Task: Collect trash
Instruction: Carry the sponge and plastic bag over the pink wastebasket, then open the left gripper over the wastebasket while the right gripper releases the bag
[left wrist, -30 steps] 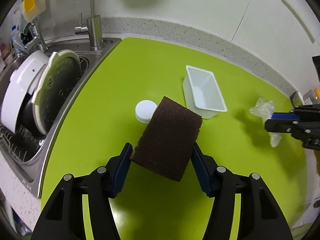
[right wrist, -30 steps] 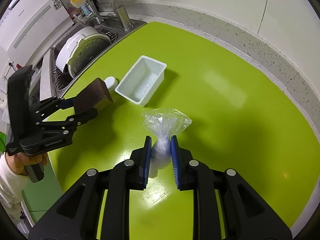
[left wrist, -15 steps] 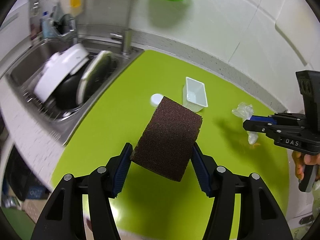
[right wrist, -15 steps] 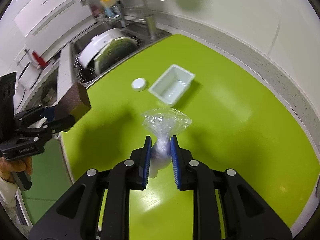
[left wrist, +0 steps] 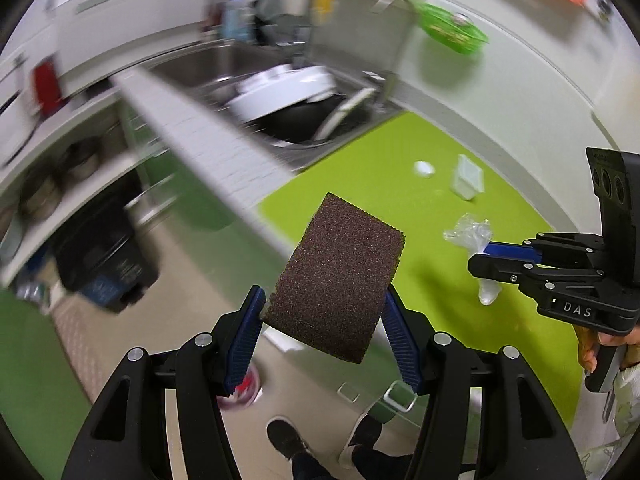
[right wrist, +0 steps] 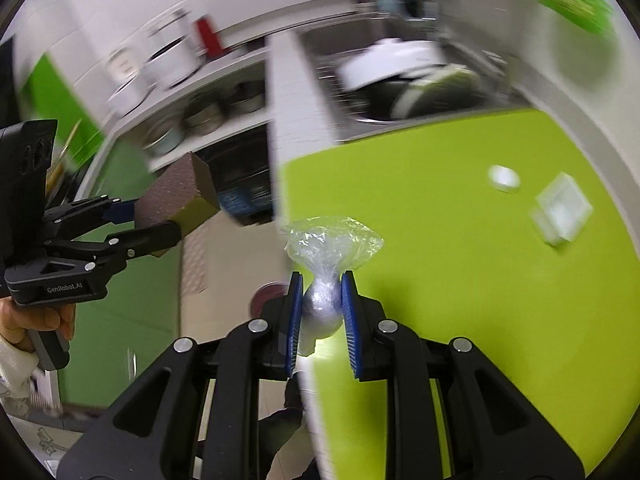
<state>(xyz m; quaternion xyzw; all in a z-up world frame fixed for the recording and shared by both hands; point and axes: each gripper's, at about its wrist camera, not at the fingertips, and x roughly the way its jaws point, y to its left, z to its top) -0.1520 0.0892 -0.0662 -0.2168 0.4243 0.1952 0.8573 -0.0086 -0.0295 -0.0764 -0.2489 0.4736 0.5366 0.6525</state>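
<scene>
From the left wrist camera, the left gripper pinches a dark brown, rough, block-shaped sponge between its two blue pads, one pad on each side. The sponge sticks up and forward from the jaws, tilted a bit. Below it lie the beige floor and the person's dark shoes. Ahead and to the right is the bright green counter top, with a small round white lid and a clear plastic tray far off. Off to the right, the right gripper holds a crumpled clear plastic bag.

From the right wrist camera, the right gripper is squeezed tight on the knotted neck of the clear plastic bag — the bag puffs out just past the blue pads. The green counter top spreads out to the right, with the white lid and the plastic tray far ahead — both blurred. To the left, the left gripper carries the brown sponge over the floor.
</scene>
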